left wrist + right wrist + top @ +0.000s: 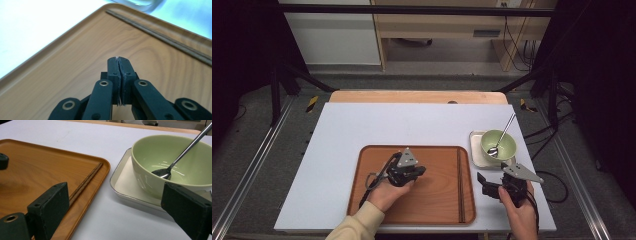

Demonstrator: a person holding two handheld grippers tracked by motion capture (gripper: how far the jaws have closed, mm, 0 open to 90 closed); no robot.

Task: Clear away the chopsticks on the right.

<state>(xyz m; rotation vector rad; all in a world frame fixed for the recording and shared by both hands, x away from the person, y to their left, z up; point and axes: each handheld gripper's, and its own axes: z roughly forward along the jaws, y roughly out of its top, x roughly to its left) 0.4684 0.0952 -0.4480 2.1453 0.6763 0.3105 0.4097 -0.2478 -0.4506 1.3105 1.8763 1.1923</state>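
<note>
Two claws low over table. Left gripper (pixel 418 171): jaws pressed together, nothing btwn, over wooden tray (pixel 362 172); chopsticks (pixel 160 35) ahead, along tray's far edge. Right gripper (pixel 115 202): jaws wide apart, holding nothing, just short of green bowl (pixel 150 152); spoon (pixel 175 162) in bowl, bowl on white dish (pixel 125 177), tray to its left.

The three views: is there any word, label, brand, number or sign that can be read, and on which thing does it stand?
None can be read.
The wooden tray, chopsticks, green bowl, spoon and white dish carry no print.
The grey label on the far furniture is too small and blurred to read.
</note>
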